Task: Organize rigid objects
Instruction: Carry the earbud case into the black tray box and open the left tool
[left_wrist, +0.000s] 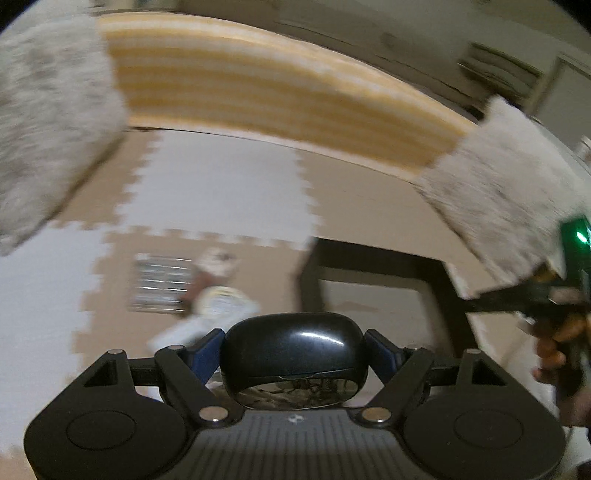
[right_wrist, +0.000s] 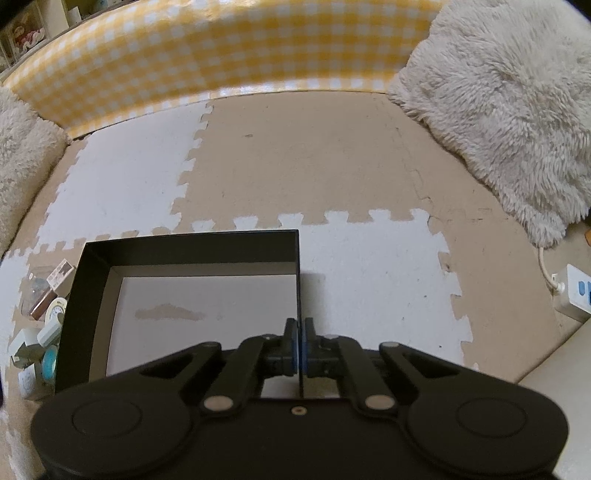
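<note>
Your left claw (left_wrist: 294, 356) is clamped on the glossy black case (left_wrist: 293, 354), held above the floor mat; it's hard, probably slick, so keep grip mid-body. Right claw (right_wrist: 300, 341) pinches the black box (right_wrist: 184, 243) wall.

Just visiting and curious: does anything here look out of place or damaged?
Yes. The box has a brownish patch on its white floor that looks scuffed or torn. Small items lie jumbled on the mat beside the box, not in it. The left gripper holds a black case.
</note>
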